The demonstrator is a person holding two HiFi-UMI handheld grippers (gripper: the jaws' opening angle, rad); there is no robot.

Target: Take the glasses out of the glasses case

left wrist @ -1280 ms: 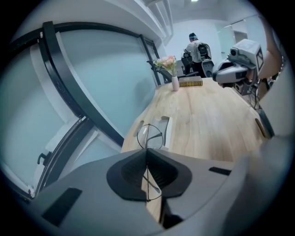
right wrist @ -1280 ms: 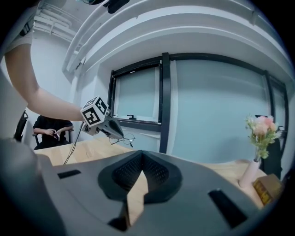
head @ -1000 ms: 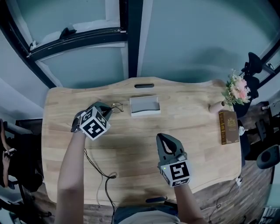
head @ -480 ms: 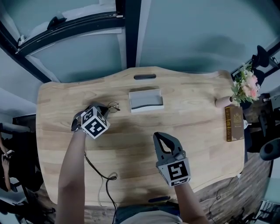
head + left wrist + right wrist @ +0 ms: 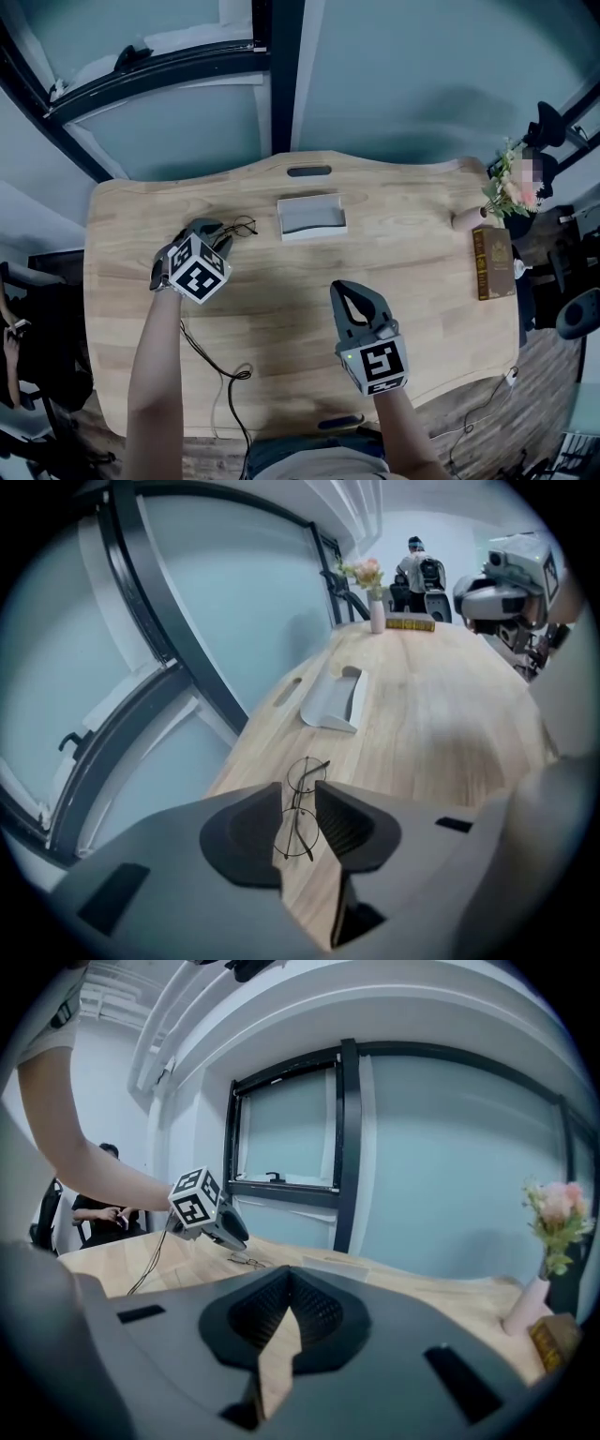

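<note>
Left gripper (image 5: 221, 234): tilted down over the left-back part of the table (image 5: 422, 281), jaws opening, pads not pressing on anything. Straddling the glasses, not clamping them.

Glasses (image 5: 300, 804): already out of the case, down on the bare wood just left of it. One lens in the gap between the left jaws, the other poking out past the tips.

Case (image 5: 312, 217): open and empty-looking, mid-table near the back edge, close to the glasses but not touching.

Right gripper (image 5: 350, 291): parked nearer the front edge, well apart from everything, jaw tips together, holding nothing.

Book (image 5: 494, 265) and flower vase (image 5: 506, 192): far right, out of the way.

What could go wrong: pretty much one thing, I reckon. Pulling the left gripper back along the wood with the jaws only partly open could snag that thin wire frame on a pad and drag or flip the glasses. Dropping lower first could press a lens into the wood and bend the bridge. Lifting straight up and away looks like the safe exit. No edge nearby, so little risk of a fall.

Glasses direction: long axis, lens to lens, running right along the line of the left jaws, pointing away from the gripper toward the back of the table. Seemingly lying flat. Arms folded or open: can't tell, too thin.
</note>
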